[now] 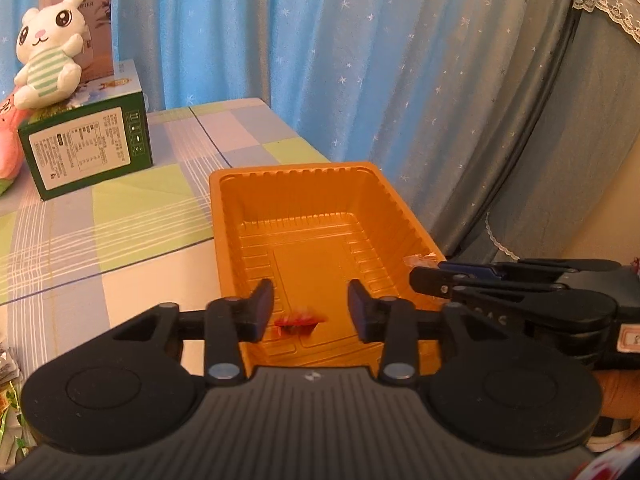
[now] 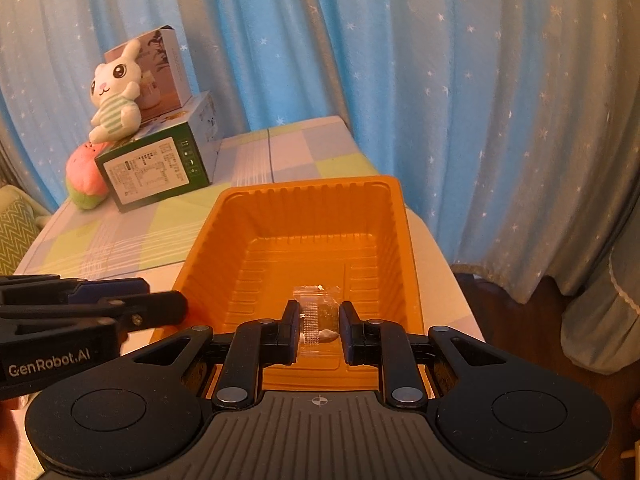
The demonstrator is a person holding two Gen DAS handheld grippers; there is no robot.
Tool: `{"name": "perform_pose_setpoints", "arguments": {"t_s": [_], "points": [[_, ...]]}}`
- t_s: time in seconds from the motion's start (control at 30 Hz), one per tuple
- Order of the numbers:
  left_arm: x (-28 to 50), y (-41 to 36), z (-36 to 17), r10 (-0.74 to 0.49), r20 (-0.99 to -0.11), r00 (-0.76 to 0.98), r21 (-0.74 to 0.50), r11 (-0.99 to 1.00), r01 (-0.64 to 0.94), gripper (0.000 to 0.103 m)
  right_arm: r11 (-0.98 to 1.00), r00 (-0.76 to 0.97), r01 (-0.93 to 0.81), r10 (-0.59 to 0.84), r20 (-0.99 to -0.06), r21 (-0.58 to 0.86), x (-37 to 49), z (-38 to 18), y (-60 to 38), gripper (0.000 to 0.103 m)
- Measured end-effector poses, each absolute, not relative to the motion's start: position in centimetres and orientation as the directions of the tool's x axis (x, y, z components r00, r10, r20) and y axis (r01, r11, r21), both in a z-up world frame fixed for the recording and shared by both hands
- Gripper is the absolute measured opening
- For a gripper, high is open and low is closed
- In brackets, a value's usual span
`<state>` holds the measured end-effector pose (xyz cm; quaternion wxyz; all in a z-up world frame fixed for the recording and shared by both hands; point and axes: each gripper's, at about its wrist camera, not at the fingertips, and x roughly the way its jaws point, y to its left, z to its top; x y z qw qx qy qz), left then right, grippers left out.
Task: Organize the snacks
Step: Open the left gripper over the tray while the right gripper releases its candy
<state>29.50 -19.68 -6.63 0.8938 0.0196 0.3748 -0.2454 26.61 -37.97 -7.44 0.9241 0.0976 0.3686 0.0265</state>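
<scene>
An orange plastic tray (image 1: 230, 248) sits on the checked tablecloth, and it also shows in the right wrist view (image 2: 404, 240). My left gripper (image 1: 310, 312) is open above the tray's near end. A small red-wrapped snack (image 1: 298, 322), blurred, is in the gap between the jaws, touching neither, over the tray floor. My right gripper (image 2: 319, 326) holds a clear-wrapped snack (image 2: 318, 318) with dark and white contents above the tray. The right gripper also shows in the left wrist view (image 1: 424, 276), side-on at the tray's right rim.
A green box (image 1: 86, 142) with a white bunny plush (image 1: 50, 46) on it stands at the table's far left. A pink-green plush (image 2: 84, 180) lies beside it. Snack wrappers (image 1: 8, 396) lie at the near left. Blue starred curtains (image 1: 360, 60) hang behind the table.
</scene>
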Motion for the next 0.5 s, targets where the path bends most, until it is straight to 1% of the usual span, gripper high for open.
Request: {"name": "perform_pose_setpoints", "arguments": {"t_s": [0.13, 0.37, 0.43, 0.5], "points": [[29.0, -18.8, -6.8, -0.396, -0.693, 0.603, -0.129, 0.890, 0.437, 0.037, 0.976, 0.724, 0.027, 0.130, -0.678, 0.216, 26.6, -7.6, -38.3, 0.021], [27.9, -17.1, -6.8, -0.375, -0.706, 0.601, -0.133, 0.904, 0.407, 0.038, 0.971, 0.728, 0.020, 0.149, -0.669, 0.238, 26.5, -7.3, -37.9, 0.021], [27.5, -16.6, -6.6, -0.373, -0.704, 0.604, -0.134, 0.905, 0.403, 0.040, 0.969, 0.734, 0.019, 0.154, -0.662, 0.246, 26.6, -7.1, -37.9, 0.021], [27.1, -16.3, -6.4, -0.369, -0.703, 0.608, -0.131, 0.907, 0.399, 0.043, 0.962, 0.737, 0.009, 0.178, -0.652, 0.273, 26.8, -7.1, -37.9, 0.021]]}}
